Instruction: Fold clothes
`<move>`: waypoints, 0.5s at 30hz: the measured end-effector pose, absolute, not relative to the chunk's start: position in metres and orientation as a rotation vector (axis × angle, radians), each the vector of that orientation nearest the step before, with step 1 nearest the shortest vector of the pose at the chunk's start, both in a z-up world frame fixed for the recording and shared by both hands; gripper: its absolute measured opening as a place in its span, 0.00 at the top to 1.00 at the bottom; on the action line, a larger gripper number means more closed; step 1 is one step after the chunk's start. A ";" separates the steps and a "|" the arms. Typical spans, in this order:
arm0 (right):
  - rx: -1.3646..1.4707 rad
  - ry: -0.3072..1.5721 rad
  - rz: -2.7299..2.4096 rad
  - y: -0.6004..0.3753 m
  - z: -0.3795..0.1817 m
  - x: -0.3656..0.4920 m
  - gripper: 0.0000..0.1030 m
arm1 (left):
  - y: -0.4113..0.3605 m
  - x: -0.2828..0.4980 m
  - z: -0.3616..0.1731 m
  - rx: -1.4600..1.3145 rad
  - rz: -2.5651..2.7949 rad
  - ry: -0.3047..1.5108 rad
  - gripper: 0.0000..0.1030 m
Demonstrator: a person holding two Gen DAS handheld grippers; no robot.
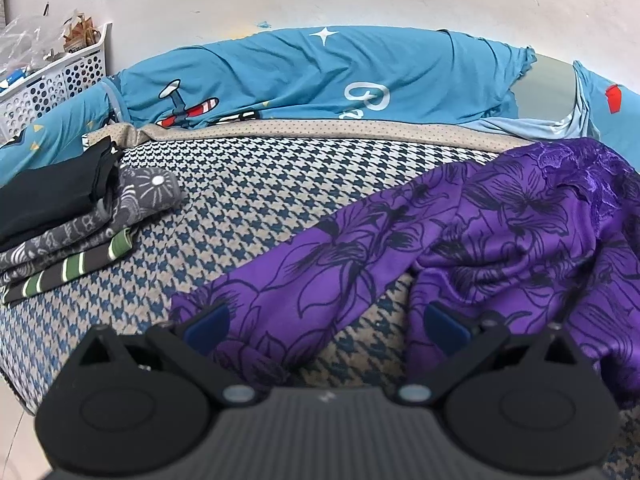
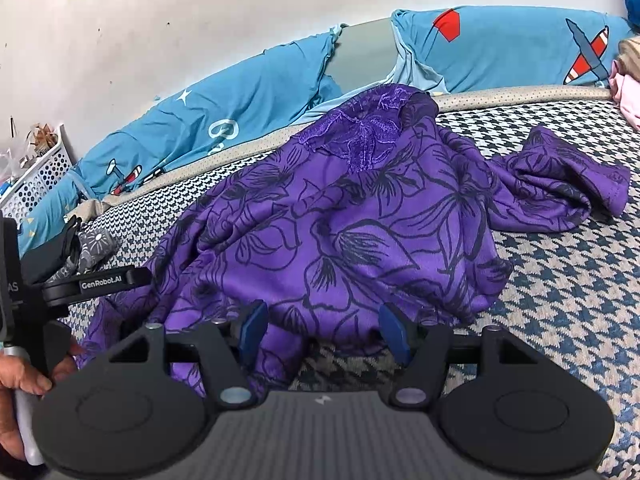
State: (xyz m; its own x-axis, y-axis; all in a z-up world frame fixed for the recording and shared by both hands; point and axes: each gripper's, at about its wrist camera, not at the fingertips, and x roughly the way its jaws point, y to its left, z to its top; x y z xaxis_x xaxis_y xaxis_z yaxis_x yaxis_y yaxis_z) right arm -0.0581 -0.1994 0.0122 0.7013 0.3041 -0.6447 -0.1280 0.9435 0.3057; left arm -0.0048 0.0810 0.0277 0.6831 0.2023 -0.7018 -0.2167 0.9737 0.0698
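A purple garment (image 1: 500,232) with a black flower print and a lace neckline lies crumpled on the houndstooth bed cover (image 1: 248,184). My left gripper (image 1: 327,326) hovers over its near left edge, jaws wide open, with a fold of the cloth and bare cover between the blue pads. My right gripper (image 2: 323,332) stands open at the near hem of the purple garment (image 2: 360,224), whose edge lies loosely between the pads without being pinched. In the right wrist view one of the left gripper's fingers (image 2: 100,282) shows at the far left, with a person's hand (image 2: 24,380) below it.
A stack of folded clothes (image 1: 60,232) sits at the left of the bed. Blue patterned pillows (image 1: 320,76) line the wall behind. A white perforated basket (image 1: 52,80) stands at the far left. Pink clothing (image 2: 628,92) lies at the far right.
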 end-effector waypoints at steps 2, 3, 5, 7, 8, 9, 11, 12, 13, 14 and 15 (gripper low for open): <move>0.246 0.759 0.247 -0.199 0.012 -0.060 0.40 | 0.081 -0.006 0.028 -0.018 0.236 0.783 0.00; 0.246 0.760 0.248 -0.199 0.011 -0.061 0.40 | 0.082 -0.007 0.029 -0.015 0.237 0.782 0.00; 0.247 0.762 0.250 -0.199 0.011 -0.062 0.40 | 0.083 -0.009 0.030 -0.015 0.239 0.781 0.00; 0.251 0.763 0.249 -0.200 0.010 -0.064 0.40 | 0.084 -0.011 0.030 -0.021 0.239 0.780 0.00; 0.254 0.764 0.249 -0.200 0.010 -0.064 0.40 | 0.085 -0.011 0.031 -0.024 0.240 0.779 0.00; 0.257 0.765 0.250 -0.200 0.009 -0.065 0.40 | 0.085 -0.012 0.031 -0.024 0.242 0.778 0.00; 0.260 0.765 0.255 -0.200 0.009 -0.066 0.40 | 0.086 -0.012 0.031 -0.024 0.247 0.777 0.00; 0.261 0.764 0.257 -0.199 0.009 -0.067 0.40 | 0.086 -0.013 0.031 -0.023 0.249 0.776 0.00; 0.261 0.763 0.260 -0.199 0.008 -0.067 0.40 | 0.087 -0.013 0.032 -0.023 0.252 0.775 0.00; 0.259 0.763 0.261 -0.199 0.008 -0.068 0.40 | 0.087 -0.013 0.032 -0.021 0.255 0.773 0.00; 0.257 0.762 0.262 -0.198 0.008 -0.068 0.40 | 0.087 -0.014 0.032 -0.019 0.257 0.771 0.00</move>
State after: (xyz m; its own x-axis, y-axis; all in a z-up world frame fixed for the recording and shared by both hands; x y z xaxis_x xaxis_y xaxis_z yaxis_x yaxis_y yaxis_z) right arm -0.0683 -0.1985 0.0082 0.6941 0.3236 -0.6430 -0.1394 0.9368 0.3209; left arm -0.0140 0.0868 0.0324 0.6878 0.2229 -0.6909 -0.2368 0.9685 0.0768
